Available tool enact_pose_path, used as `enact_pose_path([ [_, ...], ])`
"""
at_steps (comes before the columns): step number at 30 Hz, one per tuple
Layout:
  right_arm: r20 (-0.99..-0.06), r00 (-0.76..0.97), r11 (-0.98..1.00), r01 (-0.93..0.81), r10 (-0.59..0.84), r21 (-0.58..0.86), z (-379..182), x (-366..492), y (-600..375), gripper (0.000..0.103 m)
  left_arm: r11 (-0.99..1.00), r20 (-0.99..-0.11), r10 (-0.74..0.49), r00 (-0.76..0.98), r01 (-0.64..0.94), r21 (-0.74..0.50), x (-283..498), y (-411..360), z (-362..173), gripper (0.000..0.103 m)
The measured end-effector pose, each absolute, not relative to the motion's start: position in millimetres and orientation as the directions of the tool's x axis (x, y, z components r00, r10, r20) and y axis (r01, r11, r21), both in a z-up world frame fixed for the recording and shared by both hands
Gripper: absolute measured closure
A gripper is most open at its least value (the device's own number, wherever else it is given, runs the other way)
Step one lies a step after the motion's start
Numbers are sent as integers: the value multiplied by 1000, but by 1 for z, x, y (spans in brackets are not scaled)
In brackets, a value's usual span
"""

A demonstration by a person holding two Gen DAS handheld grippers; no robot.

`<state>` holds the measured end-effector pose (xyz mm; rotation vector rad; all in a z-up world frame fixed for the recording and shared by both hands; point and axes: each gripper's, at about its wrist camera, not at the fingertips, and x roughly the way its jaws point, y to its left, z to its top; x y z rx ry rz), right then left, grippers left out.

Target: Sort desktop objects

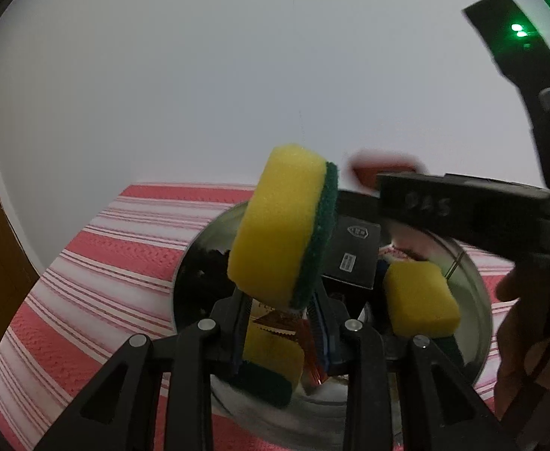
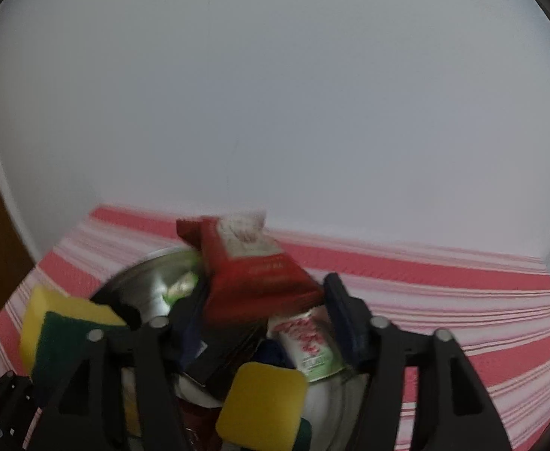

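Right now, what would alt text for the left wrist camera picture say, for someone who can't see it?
The left gripper pinches a yellow-and-green sponge above a metal bowl already holding two more sponges and a dark box. The bowl sits on a red-and-white striped cloth; the other gripper crosses at right.

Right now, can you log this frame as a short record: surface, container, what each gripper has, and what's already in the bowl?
surface: red and white striped cloth
container: metal bowl
left gripper: jaws shut on a yellow and green sponge, above the bowl
right gripper: a red packet between its jaws over the bowl; grip unclear
in bowl: two more sponges, a black box, a white and green packet
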<state>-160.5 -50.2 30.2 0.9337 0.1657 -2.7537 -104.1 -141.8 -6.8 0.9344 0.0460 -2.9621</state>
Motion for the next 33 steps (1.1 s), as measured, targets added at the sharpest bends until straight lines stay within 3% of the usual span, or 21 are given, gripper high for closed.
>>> enact_pose_path([
  [3, -615, -769, -975, 224, -174, -4, 26, -160, -44, 20, -999, -601, -20, -799, 42, -22, -109, -140, -10, 68],
  [4, -597, -781, -977, 215, -183, 18, 28, -154, -38, 8, -999, -605, -20, -796, 44, -25, -110, -140, -11, 61],
  [5, -580, -795, -980, 200, -176, 24, 29, -150, -34, 2, -998, -606, -24, -795, 50, -25, -110, -139, -11, 46],
  [7, -559, -815, -985, 169, -153, 24, 33, -139, -26, 0, -997, -598, -58, -799, 78, -7, -107, -137, -8, 25],
  [8, -553, -821, -988, 151, -142, 30, 37, -135, -19, 0, -996, -589, -73, -805, 89, 1, -104, -136, -6, 21],
  [18, -588, -806, -996, 16, -65, 88, 62, -82, 36, 0, -994, -570, -102, -815, 112, 17, -77, -130, 7, 9],
  [21, -592, -806, -998, -25, -14, 58, 55, -69, 32, 0, -992, -580, -119, -805, 123, 34, -72, -124, 4, 9],
  [33, -584, -811, -995, -28, -35, 99, 49, -15, 54, 0, -991, -576, -137, -806, 110, 81, -42, -110, 5, 9],
])
